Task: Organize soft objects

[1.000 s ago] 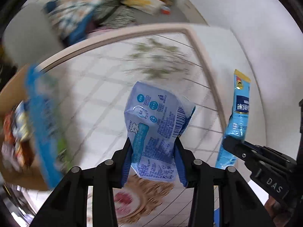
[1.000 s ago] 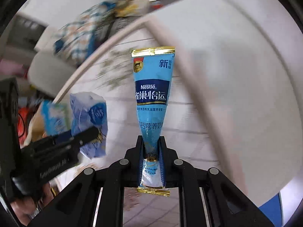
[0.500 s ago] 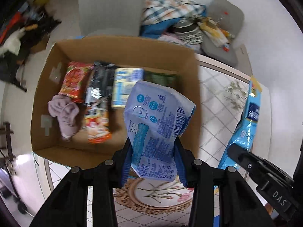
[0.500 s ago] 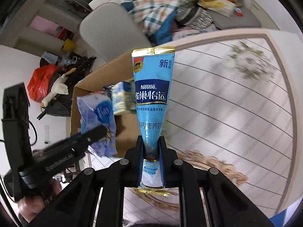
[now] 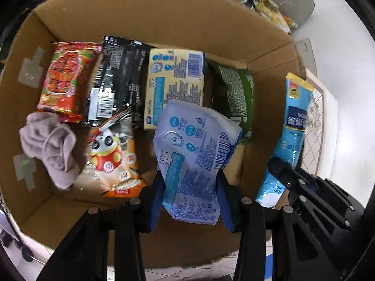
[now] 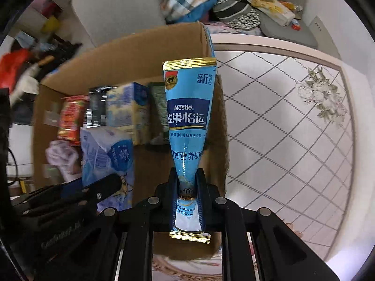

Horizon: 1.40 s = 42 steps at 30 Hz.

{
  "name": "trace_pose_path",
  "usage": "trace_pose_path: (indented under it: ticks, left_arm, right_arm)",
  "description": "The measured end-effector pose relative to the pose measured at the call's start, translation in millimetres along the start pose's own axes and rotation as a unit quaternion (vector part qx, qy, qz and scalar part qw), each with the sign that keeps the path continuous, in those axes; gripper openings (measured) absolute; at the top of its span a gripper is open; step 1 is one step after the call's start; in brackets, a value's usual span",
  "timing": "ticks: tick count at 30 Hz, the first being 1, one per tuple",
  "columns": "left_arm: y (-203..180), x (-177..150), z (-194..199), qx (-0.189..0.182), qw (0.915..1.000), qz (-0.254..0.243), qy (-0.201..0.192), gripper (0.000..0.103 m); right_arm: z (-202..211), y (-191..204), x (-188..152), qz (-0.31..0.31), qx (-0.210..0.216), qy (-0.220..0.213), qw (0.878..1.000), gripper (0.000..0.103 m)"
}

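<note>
Left hand-held gripper clamps one pale-blue pack over cardboard box; right hand-held gripper pinches one blue sachet at box edge; inside box: five packets, one grey cloth

Cardboard box floor crowded left; bare strip beside green packet.
</note>
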<state>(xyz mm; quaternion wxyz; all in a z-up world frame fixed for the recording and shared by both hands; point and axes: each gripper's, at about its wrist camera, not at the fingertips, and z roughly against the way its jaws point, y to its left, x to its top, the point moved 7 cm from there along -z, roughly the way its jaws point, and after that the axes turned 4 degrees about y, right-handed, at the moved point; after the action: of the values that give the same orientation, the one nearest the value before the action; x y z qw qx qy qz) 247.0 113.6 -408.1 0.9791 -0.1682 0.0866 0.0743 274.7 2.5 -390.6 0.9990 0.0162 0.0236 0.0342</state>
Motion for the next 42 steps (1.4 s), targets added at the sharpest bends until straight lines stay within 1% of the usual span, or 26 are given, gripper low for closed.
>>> trace_pose_path:
  ticks: [1, 3, 5, 7, 8, 9, 10, 11, 14, 15, 17, 18, 19, 20, 21, 22, 24, 25, 27, 29, 32, 33, 37, 42]
  left_arm:
    - [-1, 1, -4, 0.005, 0.9999, -0.002, 0.009, 0.04]
    - [-3, 2, -9, 0.0, 0.9998, -0.005, 0.02, 0.04]
    - [-3, 3, -12, -0.003, 0.9996, -0.003, 0.027, 0.041]
    - [-1, 2, -10, -0.002, 0.9997, -0.003, 0.026, 0.042]
    - [1, 2, -9, -0.003, 0.9997, 0.0, 0.025, 0.048]
    - [3, 0, -7, -0.004, 0.9997, 0.003, 0.023, 0.051]
    - [8, -1, -3, -0.004, 0.9998, 0.005, 0.018, 0.055]
    - [10, -2, 0, 0.0, 0.9999, 0.005, 0.013, 0.062]
    - [16, -7, 15, 0.014, 0.9999, 0.002, -0.008, 0.074]
    - [18, -9, 21, 0.022, 0.9997, 0.002, -0.014, 0.075]
    - [24, -14, 33, 0.035, 0.9989, 0.001, -0.03, 0.082]
    - [27, -15, 39, 0.041, 0.9984, 0.001, -0.039, 0.084]
    - [34, -15, 48, 0.046, 0.9978, 0.002, -0.047, 0.091]
    - [40, -19, 57, 0.051, 0.9971, 0.003, -0.056, 0.095]
    - [44, -22, 65, 0.053, 0.9964, 0.006, -0.066, 0.096]
    - [48, -26, 71, 0.053, 0.9959, 0.009, -0.072, 0.096]
    - [55, -33, 83, 0.057, 0.9941, 0.017, -0.09, 0.096]
    - [58, -36, 92, 0.063, 0.9925, 0.017, -0.103, 0.097]
    - [61, -41, 102, 0.082, 0.9888, 0.017, -0.124, 0.102]
    - [62, -40, 105, 0.095, 0.9853, 0.016, -0.141, 0.103]
    - [61, -41, 115, 0.117, 0.9796, 0.011, -0.163, 0.103]
    - [61, -44, 119, 0.125, 0.9771, 0.008, -0.172, 0.103]
    - [57, -46, 127, 0.144, 0.9704, -0.001, -0.194, 0.103]
    - [55, -56, 133, 0.15, 0.9671, -0.007, -0.205, 0.103]
  right_arm:
    - [-4, -2, 1, -0.002, -0.013, 0.003, 1.0, 0.017]
    - [-7, -2, 4, 0.002, -0.019, 0.01, 1.0, 0.017]
    - [-6, 0, 4, 0.004, -0.024, 0.012, 1.0, 0.021]
    - [-3, 2, 4, 0.008, -0.03, 0.011, 0.999, 0.029]
    - [-1, 2, 4, 0.008, -0.03, 0.011, 0.999, 0.032]
    - [0, 1, 4, 0.008, -0.034, 0.009, 0.999, 0.037]
    - [3, 1, 3, 0.01, -0.029, 0.009, 0.999, 0.038]
    - [3, 0, 3, 0.008, -0.025, 0.009, 1.0, 0.039]
    - [13, 0, -1, 0.004, -0.004, 0.006, 1.0, 0.046]
    - [15, 0, -3, 0.003, 0.0, 0.005, 1.0, 0.049]
    - [22, 1, -7, 0.001, 0.006, 0.002, 1.0, 0.054]
    - [26, 2, -9, 0.002, 0.003, -0.003, 1.0, 0.061]
    - [32, 1, -11, 0.004, -0.006, -0.012, 1.0, 0.071]
    - [36, 1, -12, 0.006, -0.01, -0.02, 1.0, 0.075]
    - [41, 2, -14, 0.007, -0.007, -0.026, 1.0, 0.078]
    - [45, 3, -17, 0.007, 0.001, -0.028, 1.0, 0.079]
    - [51, 6, -22, 0.013, 0.003, -0.028, 1.0, 0.079]
    - [53, 7, -25, 0.016, 0.003, -0.031, 0.999, 0.079]
    - [55, 10, -30, 0.022, -0.001, -0.035, 0.999, 0.079]
    - [55, 13, -36, 0.022, 0.005, -0.035, 0.999, 0.079]
    - [54, 19, -45, 0.022, 0.015, -0.032, 0.999, 0.089]
    - [53, 21, -47, 0.023, 0.016, -0.033, 0.999, 0.094]
    - [53, 24, -56, 0.023, 0.014, -0.042, 0.999, 0.103]
    - [62, 25, -62, 0.019, 0.006, -0.061, 0.998, 0.103]
